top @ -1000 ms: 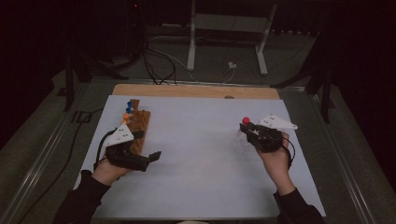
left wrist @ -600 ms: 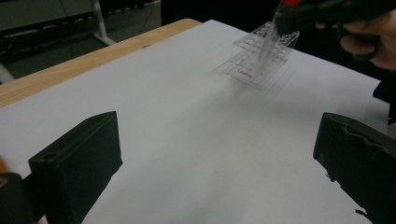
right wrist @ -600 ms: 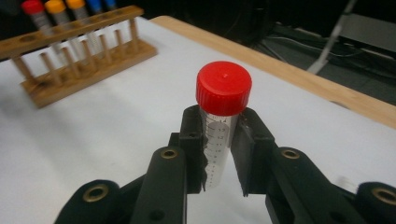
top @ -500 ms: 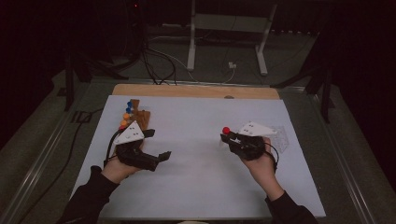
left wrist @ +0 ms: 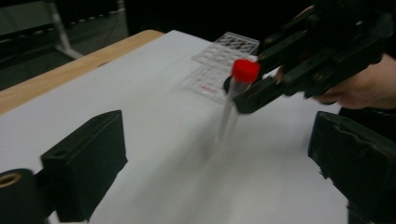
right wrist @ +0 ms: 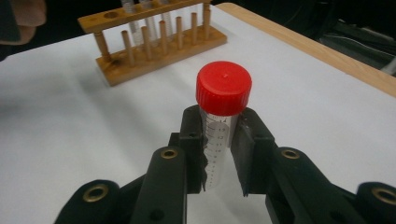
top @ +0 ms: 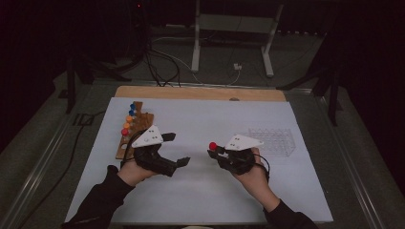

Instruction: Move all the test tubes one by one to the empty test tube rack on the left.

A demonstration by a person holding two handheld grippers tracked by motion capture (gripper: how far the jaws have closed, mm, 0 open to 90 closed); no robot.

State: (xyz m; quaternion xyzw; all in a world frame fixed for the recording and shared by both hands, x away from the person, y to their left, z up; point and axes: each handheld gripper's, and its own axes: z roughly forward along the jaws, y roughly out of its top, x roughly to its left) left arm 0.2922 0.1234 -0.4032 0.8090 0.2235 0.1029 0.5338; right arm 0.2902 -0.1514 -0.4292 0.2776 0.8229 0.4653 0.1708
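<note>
- Both grippers have moved closer together since 1 second ago.
- The right gripper [right wrist: 219,154] squeezes the red-capped tube [right wrist: 221,121], up off the table.
- The left gripper [top: 177,149] is wide open, holding nothing.
- Keep the tube straight; bring it slowly between the open jaws.

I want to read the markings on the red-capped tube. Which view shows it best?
The right gripper view: the red-capped tube stands close and sharp between the right tool's jaws, printed scale legible. The left gripper view shows it blurred, farther off. The high view shows little more than its red cap.
</note>
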